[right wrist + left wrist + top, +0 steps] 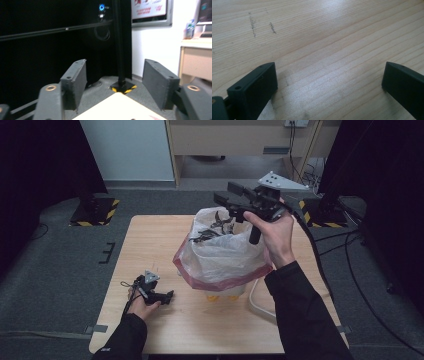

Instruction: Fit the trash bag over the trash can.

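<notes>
High view: translucent white plastic bag with a red rim [220,255], holding dark scraps, stands mid-table on the pale wooden table [150,250]. Right gripper [223,199] is held just above the bag's far edge, empty. Left gripper [169,296] rests on the table, left of the bag, apart.

Left gripper view: jaws wide apart over bare wood.

Right gripper view: jaws part-open, empty.
</notes>
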Demonstrator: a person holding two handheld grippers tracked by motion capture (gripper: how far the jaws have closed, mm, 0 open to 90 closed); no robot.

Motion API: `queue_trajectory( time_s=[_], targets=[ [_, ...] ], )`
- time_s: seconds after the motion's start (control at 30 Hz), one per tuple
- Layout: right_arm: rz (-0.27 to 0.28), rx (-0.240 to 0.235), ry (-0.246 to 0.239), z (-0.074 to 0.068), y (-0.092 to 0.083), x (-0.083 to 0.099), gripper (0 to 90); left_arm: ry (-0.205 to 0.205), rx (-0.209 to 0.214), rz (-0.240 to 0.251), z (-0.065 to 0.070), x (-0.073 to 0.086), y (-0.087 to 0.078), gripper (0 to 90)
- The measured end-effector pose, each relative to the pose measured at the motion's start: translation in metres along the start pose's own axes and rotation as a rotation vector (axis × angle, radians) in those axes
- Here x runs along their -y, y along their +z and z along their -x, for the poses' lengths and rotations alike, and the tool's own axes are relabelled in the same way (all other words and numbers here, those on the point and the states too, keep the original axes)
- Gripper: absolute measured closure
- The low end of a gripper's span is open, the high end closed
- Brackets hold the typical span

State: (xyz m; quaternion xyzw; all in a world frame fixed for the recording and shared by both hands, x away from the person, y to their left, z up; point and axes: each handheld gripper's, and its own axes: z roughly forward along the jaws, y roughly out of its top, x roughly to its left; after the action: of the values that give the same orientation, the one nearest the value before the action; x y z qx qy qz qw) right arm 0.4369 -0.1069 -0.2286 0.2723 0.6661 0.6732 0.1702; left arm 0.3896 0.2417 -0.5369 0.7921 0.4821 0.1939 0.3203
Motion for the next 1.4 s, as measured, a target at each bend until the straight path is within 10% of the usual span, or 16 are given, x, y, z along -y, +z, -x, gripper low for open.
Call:
queue_trajectory(
  time_s=[0.47, 0.9, 1.17, 1.4],
  targets=[
    [-0.395, 0.045, -0.064, 0.006, 0.037, 0.055, 42.9, 0.001, 0.000, -0.001, 0.000, 0.000, 0.000, 0.0],
    [-0.671, 0.038, -0.024, 0.006, 0.055, 0.075, 12.0, 0.001, 0.000, 0.000, 0.000, 0.000, 0.000, 0.0],
    [-0.745, 0.048, -0.002, 0.005, 0.060, 0.081, 12.3, 0.001, 0.000, 0.000, 0.000, 0.000, 0.000, 0.0],
    [-0.630, 0.054, -0.024, 0.005, 0.053, 0.072, 14.8, 0.001, 0.000, 0.000, 0.000, 0.000, 0.000, 0.0]
  ],
)
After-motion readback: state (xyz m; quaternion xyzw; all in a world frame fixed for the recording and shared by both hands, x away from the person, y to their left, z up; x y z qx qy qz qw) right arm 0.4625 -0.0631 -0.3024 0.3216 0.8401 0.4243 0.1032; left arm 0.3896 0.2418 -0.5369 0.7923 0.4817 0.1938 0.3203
